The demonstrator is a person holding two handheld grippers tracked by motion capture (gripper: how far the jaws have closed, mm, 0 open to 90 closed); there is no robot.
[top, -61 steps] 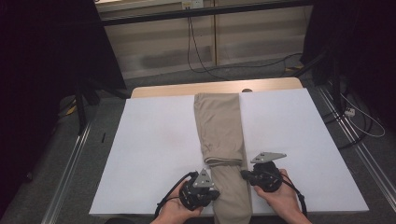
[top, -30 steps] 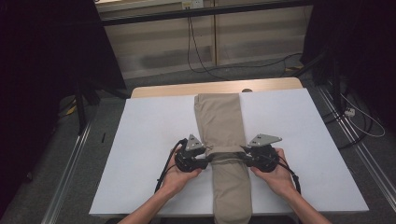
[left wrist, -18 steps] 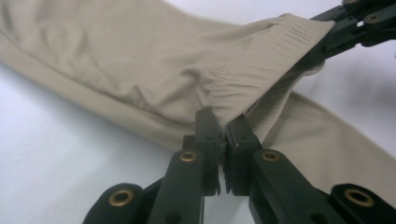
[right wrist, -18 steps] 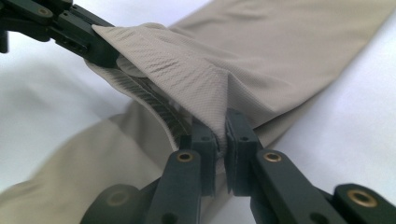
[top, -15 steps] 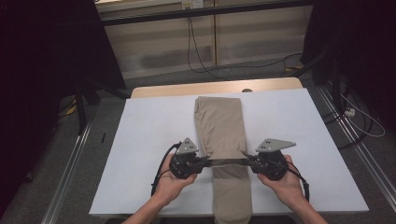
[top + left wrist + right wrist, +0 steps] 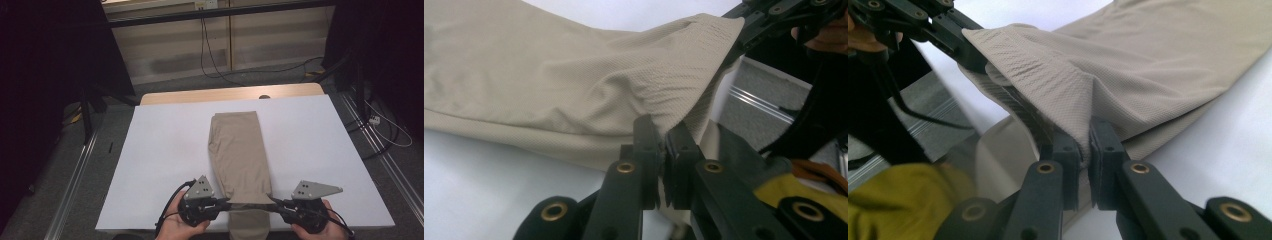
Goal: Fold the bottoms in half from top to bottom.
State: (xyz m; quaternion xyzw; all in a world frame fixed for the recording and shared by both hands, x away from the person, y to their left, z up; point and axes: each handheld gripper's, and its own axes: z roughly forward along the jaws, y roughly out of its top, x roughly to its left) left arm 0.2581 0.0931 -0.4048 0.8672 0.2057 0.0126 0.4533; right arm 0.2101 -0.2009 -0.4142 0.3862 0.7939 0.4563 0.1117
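A long beige folded cloth (image 6: 237, 150) lies lengthwise on the white table cover (image 6: 165, 150), its near end hanging over the front edge. My left gripper (image 6: 227, 204) is shut on the cloth's near left edge, and my right gripper (image 6: 272, 200) is shut on its near right edge, so a lifted fold stretches taut between them. In the left gripper view the jaws (image 6: 664, 137) pinch the ribbed cloth (image 6: 549, 90), with the right gripper (image 6: 744, 35) at the far corner. In the right gripper view the jaws (image 6: 1087, 135) clamp the cloth (image 6: 1158, 65), and the left gripper (image 6: 963, 45) holds the opposite corner.
A wooden tabletop strip (image 6: 230, 93) shows beyond the white cover. Metal rails (image 6: 75, 175) run along the floor on both sides. Cables (image 6: 210, 55) lie on the floor behind the table, and dark curtains stand at left and right.
Both grippers have moved back toward the near edge and farther apart, still gripping the cloth. The cloth's far end has slid toward the person.
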